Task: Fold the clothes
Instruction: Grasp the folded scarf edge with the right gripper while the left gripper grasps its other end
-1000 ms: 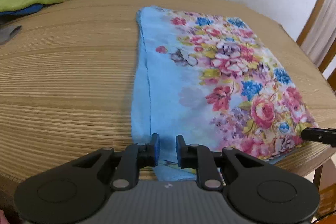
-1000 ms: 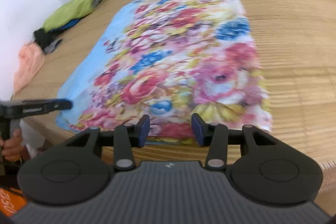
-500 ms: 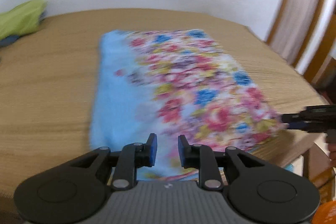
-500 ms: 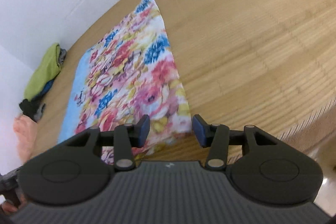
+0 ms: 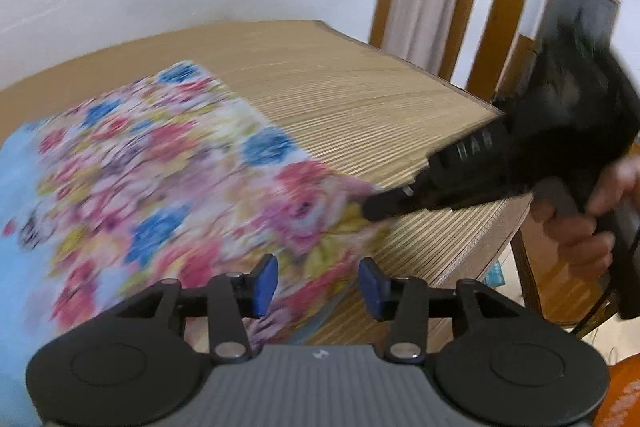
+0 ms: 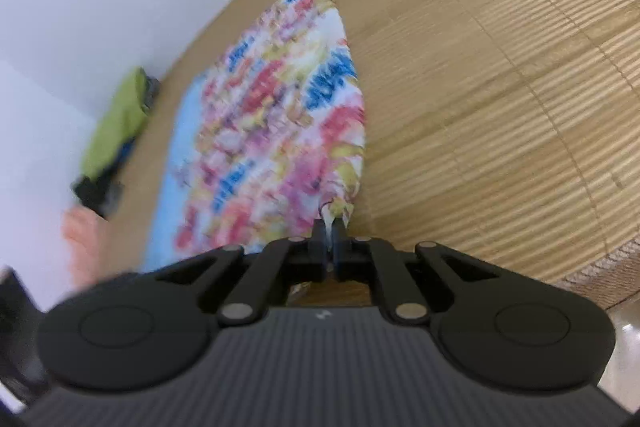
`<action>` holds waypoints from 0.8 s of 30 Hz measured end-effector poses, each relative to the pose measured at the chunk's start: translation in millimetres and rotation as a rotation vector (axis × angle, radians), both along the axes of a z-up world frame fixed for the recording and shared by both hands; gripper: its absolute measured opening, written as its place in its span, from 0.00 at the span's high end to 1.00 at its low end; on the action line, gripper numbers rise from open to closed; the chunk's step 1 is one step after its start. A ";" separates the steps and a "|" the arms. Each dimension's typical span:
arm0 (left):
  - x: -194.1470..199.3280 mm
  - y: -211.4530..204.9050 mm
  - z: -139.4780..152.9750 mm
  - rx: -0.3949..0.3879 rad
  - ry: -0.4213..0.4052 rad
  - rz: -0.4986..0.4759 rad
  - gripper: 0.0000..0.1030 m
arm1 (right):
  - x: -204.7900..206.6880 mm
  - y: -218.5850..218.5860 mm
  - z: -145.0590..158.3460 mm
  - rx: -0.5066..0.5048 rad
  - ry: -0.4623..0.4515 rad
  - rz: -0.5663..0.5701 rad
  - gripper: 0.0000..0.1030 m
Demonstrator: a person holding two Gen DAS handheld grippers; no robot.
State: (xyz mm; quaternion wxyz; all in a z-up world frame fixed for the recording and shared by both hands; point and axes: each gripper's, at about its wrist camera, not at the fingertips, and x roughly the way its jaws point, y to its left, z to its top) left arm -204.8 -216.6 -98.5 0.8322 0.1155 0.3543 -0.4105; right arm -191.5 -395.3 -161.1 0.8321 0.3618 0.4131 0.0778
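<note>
Since half a second ago, the right tool (image 6: pixel 329 227) has been closed from a wide gap onto the near right corner of the floral cloth (image 6: pixel 276 131), and the left tool (image 5: pixel 318 281) has been swung rightward, its fingers now spread wider than before.

From the right wrist view, a thin fold of the patterned fabric is seen pinched between the two dark fingers, the jaws brought almost together. The cloth itself is laid flat on the ribbed wooden surface (image 6: pixel 500 87), its pale blue edge turned toward the wall side. A green garment (image 6: pixel 120 119) is heaped near the wall, well apart from the cloth, with a dark item just beside it — too blurred to be identified.

From the left wrist view, the left tool is held released over the near edge of the cloth, with nothing gripped between its blue pads (image 5: pixel 265 283). The right tool's black body is seen reaching in from the right, its tip touching the cloth's corner, and it is carried by a hand (image 5: pixel 580 223) wrapped around the handle. A doorway and a curtain are visible behind — both smeared by motion.
</note>
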 end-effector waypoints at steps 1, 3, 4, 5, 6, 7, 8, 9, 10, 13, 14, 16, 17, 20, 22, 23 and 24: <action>-2.2 -11.4 -2.4 0.007 -0.020 -0.004 0.54 | 2.2 -1.9 4.8 0.010 -0.003 0.005 0.96; -4.3 -28.1 -5.3 0.021 -0.061 0.005 0.53 | 8.4 -3.9 13.5 0.016 -0.008 0.030 0.96; -5.3 -36.3 -6.9 0.028 -0.081 0.010 0.51 | 11.2 -3.7 16.2 0.016 -0.008 0.046 0.96; -5.5 -44.1 -9.4 0.039 -0.096 0.016 0.51 | 13.9 -3.4 18.4 0.015 -0.007 0.063 0.96; -5.6 -51.9 -11.9 0.050 -0.112 0.023 0.51 | 16.6 -3.0 20.6 0.013 -0.006 0.081 0.96; -5.7 -59.5 -14.5 0.061 -0.128 0.030 0.52 | 19.0 -3.0 21.3 0.026 -0.002 0.097 0.96; -5.2 -65.4 -17.7 0.074 -0.138 0.043 0.52 | 20.8 -3.1 21.3 0.044 0.003 0.113 0.96; -4.6 -71.3 -21.0 0.087 -0.148 0.056 0.53 | 22.6 -3.3 21.4 0.064 0.008 0.130 0.96; -3.7 -76.6 -24.4 0.103 -0.146 0.069 0.53 | 24.9 -3.8 21.6 0.079 0.011 0.147 0.96; 0.5 -85.7 -27.8 0.116 -0.130 0.131 0.64 | 34.2 -8.8 22.2 0.092 0.023 0.197 0.96; 1.2 -88.2 -27.1 0.113 -0.125 0.155 0.64 | 38.3 -11.9 21.9 0.101 0.030 0.213 0.95; 3.1 -88.7 -23.7 0.094 -0.112 0.196 0.64 | 47.8 -18.1 20.9 0.125 0.049 0.251 0.95; 4.1 -87.1 -21.1 0.080 -0.104 0.214 0.68 | 52.7 -20.6 20.9 0.130 0.055 0.274 0.95; 7.4 -82.6 -13.3 0.037 -0.080 0.267 0.99 | 65.6 -23.4 25.4 0.114 0.062 0.373 0.93; 9.5 -79.5 -8.1 0.008 -0.064 0.302 0.99 | 75.0 -25.6 31.7 0.077 0.061 0.437 0.92; 10.6 -78.0 -5.5 -0.006 -0.056 0.320 1.00 | 81.0 -29.0 36.4 0.038 0.050 0.444 0.89; 11.7 -76.5 -2.9 -0.021 -0.048 0.337 1.00 | 89.4 -35.7 39.9 -0.010 0.030 0.411 0.85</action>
